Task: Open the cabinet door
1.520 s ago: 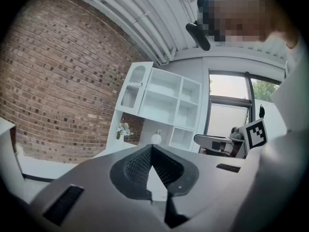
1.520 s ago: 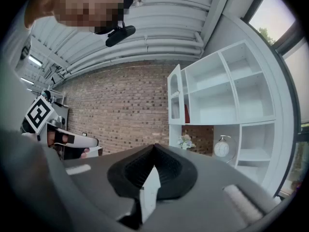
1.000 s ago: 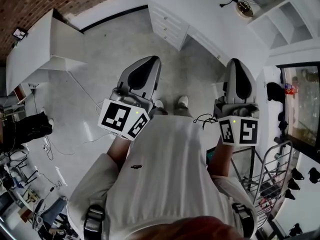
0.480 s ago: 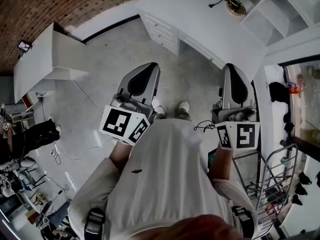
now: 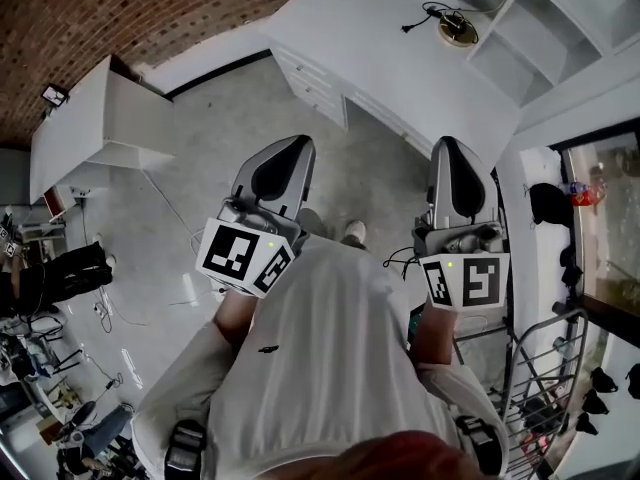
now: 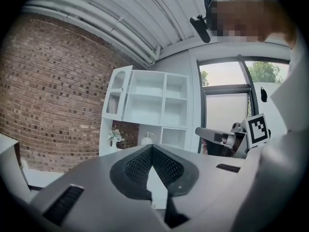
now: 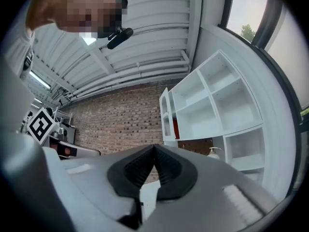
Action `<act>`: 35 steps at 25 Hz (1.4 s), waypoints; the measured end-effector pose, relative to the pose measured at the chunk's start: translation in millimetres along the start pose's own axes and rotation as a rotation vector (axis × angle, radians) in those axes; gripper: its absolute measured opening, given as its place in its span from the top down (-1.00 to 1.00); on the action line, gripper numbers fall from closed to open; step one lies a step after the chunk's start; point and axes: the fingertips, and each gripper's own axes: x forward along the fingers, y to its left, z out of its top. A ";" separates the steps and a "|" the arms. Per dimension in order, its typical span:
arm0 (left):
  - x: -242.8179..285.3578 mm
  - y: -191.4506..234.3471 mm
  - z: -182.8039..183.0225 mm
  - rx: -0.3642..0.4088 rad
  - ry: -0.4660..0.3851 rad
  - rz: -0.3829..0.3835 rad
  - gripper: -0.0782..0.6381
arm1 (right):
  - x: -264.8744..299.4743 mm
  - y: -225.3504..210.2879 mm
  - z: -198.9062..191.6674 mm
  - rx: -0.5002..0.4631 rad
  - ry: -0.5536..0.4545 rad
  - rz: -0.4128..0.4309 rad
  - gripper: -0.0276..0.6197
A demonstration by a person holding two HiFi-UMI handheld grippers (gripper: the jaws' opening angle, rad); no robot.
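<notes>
Left gripper point(image 5: 292, 144) and right gripper point(image 5: 448, 144) are pointing ahead, both pinched closed on nothing, probably because the white cabinet point(image 5: 318, 80) under the worktop point(image 5: 395, 48) is standing well apart, not yet within reach.

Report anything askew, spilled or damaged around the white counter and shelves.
Nothing looks spilled or damaged. The only untidy thing is a black cord lying loose on the white counter, beside a round gold object.
</notes>
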 end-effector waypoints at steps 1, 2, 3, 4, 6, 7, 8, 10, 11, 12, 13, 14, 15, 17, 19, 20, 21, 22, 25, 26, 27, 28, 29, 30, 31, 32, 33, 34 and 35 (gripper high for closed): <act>1.0 -1.3 -1.3 0.000 0.003 0.006 0.76 | -0.7 -2.0 -1.2 0.003 0.001 0.006 0.88; 1.4 -1.0 -3.2 -0.002 0.008 0.015 0.76 | -0.5 -3.0 -2.7 0.006 0.003 0.012 0.88; 1.5 0.2 -5.1 -0.004 0.012 0.025 0.76 | 0.3 -3.6 -3.9 0.010 0.004 0.020 0.88; 1.6 1.4 -6.4 -0.005 0.015 0.036 0.76 | 1.4 -4.4 -4.7 0.013 0.005 0.027 0.88; 2.9 1.9 -6.3 -0.006 0.017 0.052 0.76 | 3.7 -7.8 -5.3 0.018 0.005 0.039 0.88; 3.9 1.8 -5.6 -0.006 0.016 0.059 0.76 | 4.9 -10.0 -5.5 0.020 0.005 0.043 0.88; 5.1 1.8 -4.9 -0.006 0.016 0.065 0.75 | 6.0 -12.1 -5.5 0.023 0.004 0.046 0.88; 8.7 1.2 -4.4 -0.005 0.020 0.068 0.76 | 6.3 -15.6 -4.8 0.029 0.001 0.045 0.88; 11.4 0.8 -4.7 -0.004 0.024 0.064 0.76 | 5.9 -17.5 -4.5 0.031 -0.001 0.042 0.88; 14.8 0.5 -5.1 -0.003 0.026 0.058 0.75 | 6.0 -19.6 -4.6 0.031 -0.003 0.038 0.88; 18.5 0.7 -5.2 -0.002 0.026 0.053 0.76 | 7.2 -22.1 -5.3 0.030 -0.003 0.035 0.88; 22.4 1.1 -5.0 -0.003 0.024 0.050 0.76 | 9.3 -24.6 -6.2 0.028 -0.002 0.032 0.88; 26.4 1.5 -4.7 -0.006 0.022 0.046 0.76 | 11.7 -27.0 -7.1 0.027 0.000 0.030 0.88; 35.3 2.0 -5.2 -0.011 0.022 0.040 0.76 | 16.2 -32.0 -8.5 0.026 0.004 0.026 0.88; 46.4 2.7 -6.0 -0.010 0.029 0.028 0.76 | 21.5 -37.6 -9.7 0.023 0.006 0.023 0.88; 52.8 3.4 -5.8 -0.011 0.032 0.022 0.75 | 25.4 -41.1 -10.2 0.022 0.007 0.022 0.88; 59.5 4.7 -5.0 -0.011 0.032 0.017 0.76 | 30.0 -44.9 -10.7 0.021 0.009 0.020 0.88; 66.0 6.4 -3.6 -0.012 0.032 0.014 0.76 | 35.2 -48.8 -11.0 0.022 0.011 0.019 0.88; 84.4 13.8 4.9 -0.004 0.030 0.006 0.76 | 52.0 -58.0 -11.5 0.022 0.017 0.019 0.88; 90.3 17.2 7.9 -0.001 0.030 0.003 0.76 | 58.1 -60.3 -12.0 0.021 0.018 0.021 0.88; 95.9 21.2 9.9 0.000 0.029 0.002 0.76 | 64.3 -62.3 -12.8 0.019 0.019 0.022 0.88; 101.2 25.9 11.0 -0.002 0.029 0.002 0.76 | 70.8 -64.0 -13.9 0.018 0.020 0.023 0.88; 106.2 31.1 11.5 -0.004 0.029 0.002 0.76 | 77.5 -65.3 -15.1 0.017 0.021 0.022 0.88; 110.8 36.8 12.0 -0.008 0.028 0.003 0.76 | 84.3 -66.4 -16.1 0.017 0.021 0.022 0.88; 115.3 42.7 12.9 -0.009 0.027 0.004 0.76 | 91.4 -67.3 -16.9 0.017 0.022 0.022 0.88; 120.0 48.7 14.7 -0.009 0.026 0.004 0.76 | 98.6 -68.2 -17.5 0.016 0.022 0.021 0.88; 124.9 54.5 17.1 -0.007 0.024 0.003 0.76 | 106.0 -69.2 -17.9 0.016 0.021 0.021 0.88; 129.9 60.3 19.9 -0.005 0.023 0.001 0.76 | 113.4 -70.2 -18.4 0.014 0.022 0.021 0.88; 135.2 66.2 22.5 -0.005 0.022 -0.001 0.76 | 121.1 -71.1 -19.0 0.013 0.023 0.020 0.88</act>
